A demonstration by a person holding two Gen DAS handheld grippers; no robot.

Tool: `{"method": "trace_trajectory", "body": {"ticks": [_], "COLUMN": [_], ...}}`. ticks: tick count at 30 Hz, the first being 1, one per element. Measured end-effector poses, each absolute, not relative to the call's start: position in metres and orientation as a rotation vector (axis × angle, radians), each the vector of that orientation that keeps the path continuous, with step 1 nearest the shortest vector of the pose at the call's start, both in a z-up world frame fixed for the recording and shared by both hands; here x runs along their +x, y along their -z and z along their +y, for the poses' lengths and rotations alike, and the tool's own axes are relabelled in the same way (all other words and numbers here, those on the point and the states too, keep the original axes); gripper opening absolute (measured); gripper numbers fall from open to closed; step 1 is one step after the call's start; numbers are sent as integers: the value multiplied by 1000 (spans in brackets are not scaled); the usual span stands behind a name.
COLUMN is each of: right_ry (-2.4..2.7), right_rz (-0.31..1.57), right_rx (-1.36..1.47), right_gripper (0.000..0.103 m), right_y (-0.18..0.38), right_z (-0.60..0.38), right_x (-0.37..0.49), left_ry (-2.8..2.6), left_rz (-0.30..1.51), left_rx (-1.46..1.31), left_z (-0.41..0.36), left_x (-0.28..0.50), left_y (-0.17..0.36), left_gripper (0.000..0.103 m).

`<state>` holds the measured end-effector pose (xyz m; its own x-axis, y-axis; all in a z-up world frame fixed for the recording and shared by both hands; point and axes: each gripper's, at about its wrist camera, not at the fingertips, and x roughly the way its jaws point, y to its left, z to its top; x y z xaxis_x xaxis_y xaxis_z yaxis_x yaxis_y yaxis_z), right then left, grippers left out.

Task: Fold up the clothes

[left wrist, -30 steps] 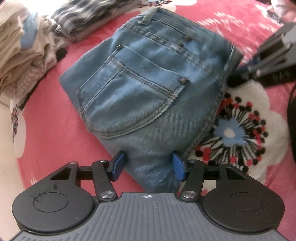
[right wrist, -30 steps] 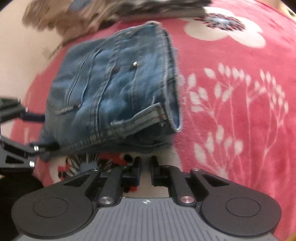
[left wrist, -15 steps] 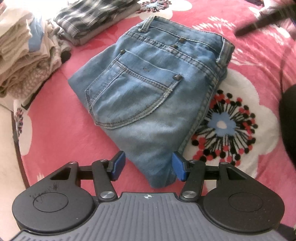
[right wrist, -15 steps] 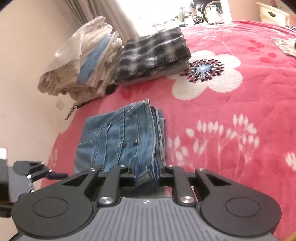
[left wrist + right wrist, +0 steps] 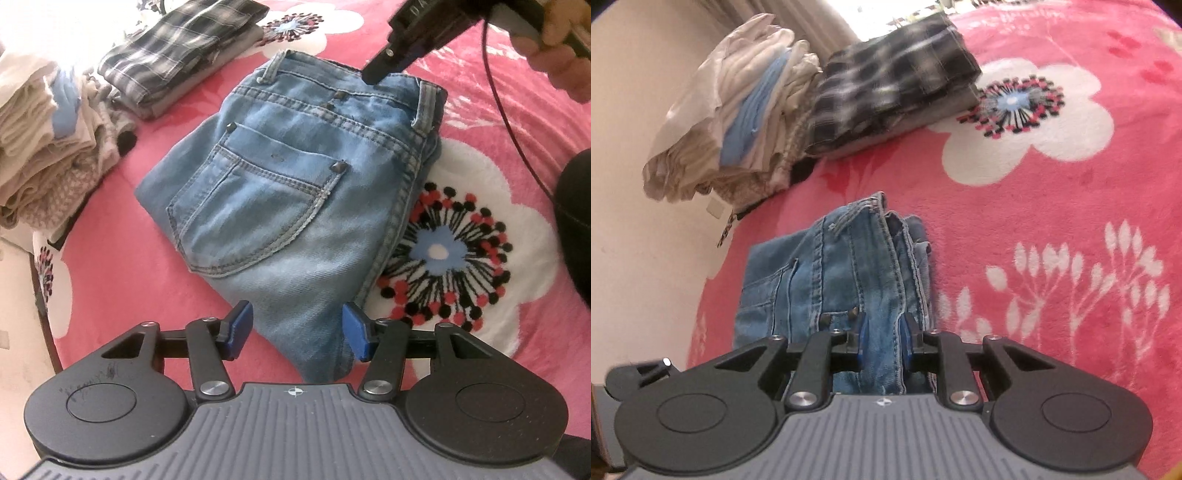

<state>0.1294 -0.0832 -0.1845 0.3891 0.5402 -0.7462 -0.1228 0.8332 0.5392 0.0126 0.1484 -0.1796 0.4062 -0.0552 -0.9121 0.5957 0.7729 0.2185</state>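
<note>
- Jeans [image 5: 295, 206], folded into a block, lie on the pink flowered bed [image 5: 122, 266] just beside the plaid stack [image 5: 177, 55].
- Left tongs [image 5: 297, 330] gape about the near corner, closing slightly; pads clear of the denim.
- Right tongs [image 5: 884, 341] stand narrow around the waistband layers; whether they pinch, I cannot tell. Judgement: gather every layer before shifting.

Left gripper [image 5: 297, 328]: blue pads, black arms w/ silver screws, ribbed grey body, crosshair mark
</note>
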Motion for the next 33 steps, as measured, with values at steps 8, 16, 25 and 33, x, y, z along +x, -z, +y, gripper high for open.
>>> {"method": "trace_trajectory", "body": {"ticks": [8, 16, 25, 33], "right_ry": [-471, -498, -522, -479], "right_rz": [1137, 1118, 1149, 1179], "right_rx": [581, 576, 612, 638], "right_gripper": [28, 43, 47, 26], "right_y": [195, 191, 191, 202], "right_z": [-98, -96, -88, -83], "right_x": [142, 139, 146, 136], "left_ry": [471, 485, 486, 482], "left_rz": [1082, 1079, 1069, 1073], "left_rx": [601, 621, 631, 622], "left_z": [148, 147, 145, 146], "left_x": [14, 16, 17, 18], "left_y": [184, 183, 185, 186], "left_gripper": [53, 53, 53, 53]}}
